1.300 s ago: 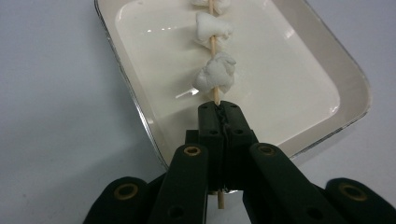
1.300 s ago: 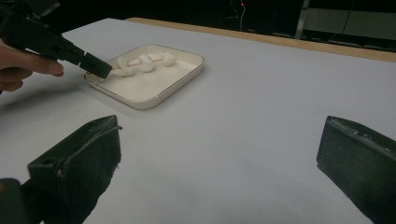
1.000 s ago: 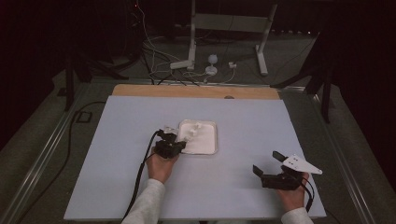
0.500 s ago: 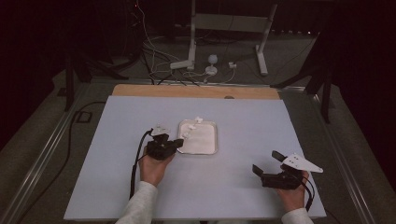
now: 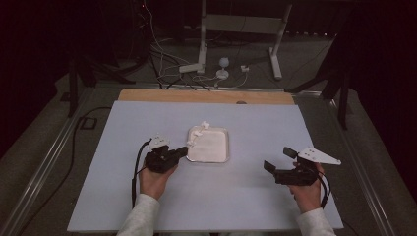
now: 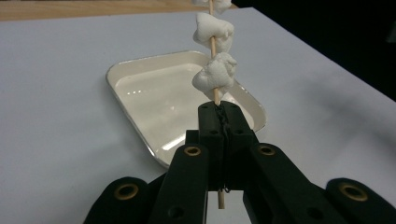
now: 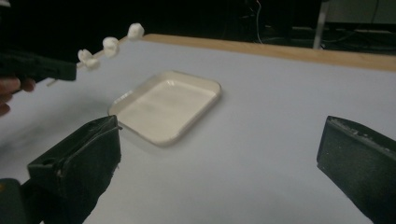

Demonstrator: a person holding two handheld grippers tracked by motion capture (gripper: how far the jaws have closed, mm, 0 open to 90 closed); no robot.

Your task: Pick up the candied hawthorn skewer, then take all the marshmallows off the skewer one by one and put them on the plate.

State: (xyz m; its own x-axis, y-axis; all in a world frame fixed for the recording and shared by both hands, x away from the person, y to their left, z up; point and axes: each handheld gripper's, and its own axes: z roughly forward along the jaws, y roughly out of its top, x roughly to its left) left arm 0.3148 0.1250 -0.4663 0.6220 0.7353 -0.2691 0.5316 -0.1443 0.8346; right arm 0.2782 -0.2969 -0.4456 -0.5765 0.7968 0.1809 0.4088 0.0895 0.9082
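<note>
The left hand-held gripper [image 6: 219,116] is clamped on a wooden skewer [image 6: 215,95] of marshmallows [image 6: 215,74] held above the white tray [image 5: 209,145] on the desk [image 5: 123,196], while the right hand-held gripper [image 5: 280,160], well apart, stands with jaws wide and nothing between them.

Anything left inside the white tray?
The tray looks bare, only glare on its floor. The skewer of marshmallows in the left gripper covers part of its far side.

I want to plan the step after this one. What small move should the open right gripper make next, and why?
Probably bring the right gripper toward the marshmallows to pull one off. The left gripper is shut on the skewer and holds it above the empty tray.
</note>
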